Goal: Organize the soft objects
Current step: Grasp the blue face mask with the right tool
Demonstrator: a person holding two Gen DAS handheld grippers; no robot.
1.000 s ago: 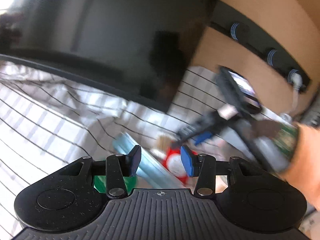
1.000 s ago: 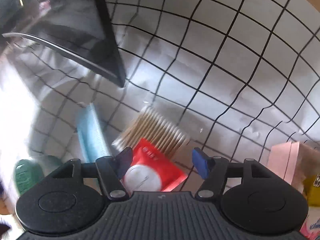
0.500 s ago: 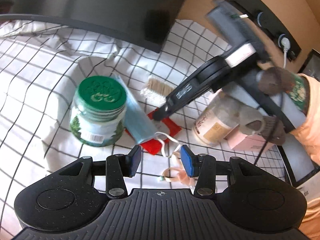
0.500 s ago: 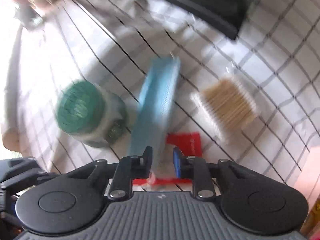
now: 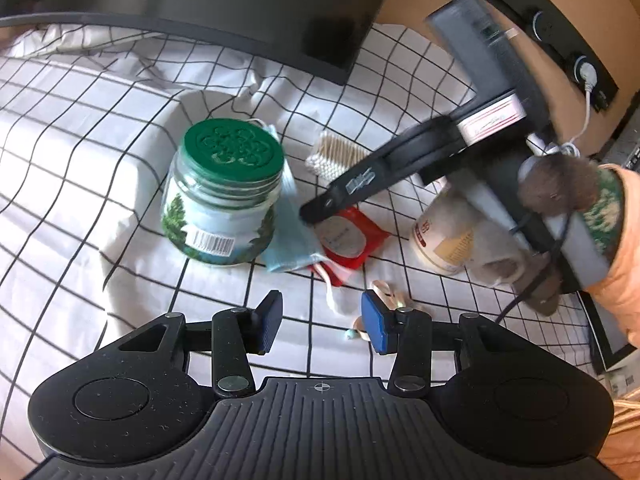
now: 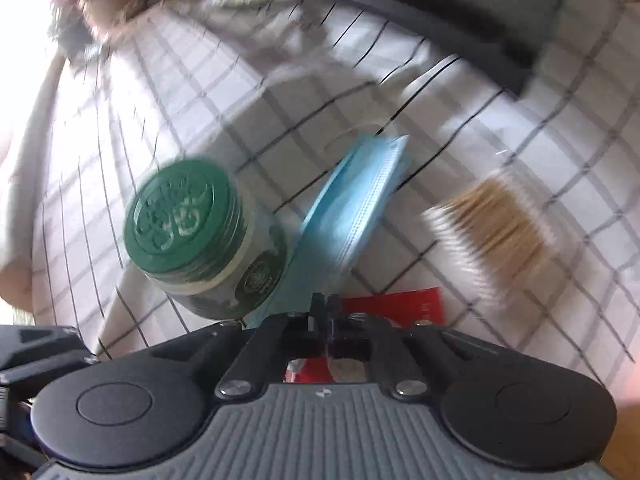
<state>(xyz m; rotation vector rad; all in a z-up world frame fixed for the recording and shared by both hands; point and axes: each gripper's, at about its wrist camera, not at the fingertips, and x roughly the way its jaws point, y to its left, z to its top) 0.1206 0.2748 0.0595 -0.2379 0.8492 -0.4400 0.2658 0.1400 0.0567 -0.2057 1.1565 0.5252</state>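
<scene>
A stack of blue face masks (image 6: 352,208) lies on the checked cloth beside a green-lidded jar (image 6: 188,224); it also shows in the left wrist view (image 5: 290,236). A red wipes packet (image 5: 352,238) lies under its near end. My right gripper (image 6: 326,308) is shut at the masks' near edge, over the red packet (image 6: 400,300); whether it pinches the masks I cannot tell. In the left wrist view its tips (image 5: 310,212) touch the masks. My left gripper (image 5: 318,322) is open and empty, above the cloth.
A bundle of cotton swabs (image 5: 336,152) lies behind the packet. A beige cup (image 5: 444,236) stands at the right. A dark monitor (image 5: 240,4) stands at the back. The green-lidded jar (image 5: 224,192) stands left of the masks. A pink loop (image 5: 384,292) lies near my left fingers.
My right gripper has closed from open to shut and moved down onto the near edge of the masks. My left gripper pulled back, bringing the jar and masks into view.
</scene>
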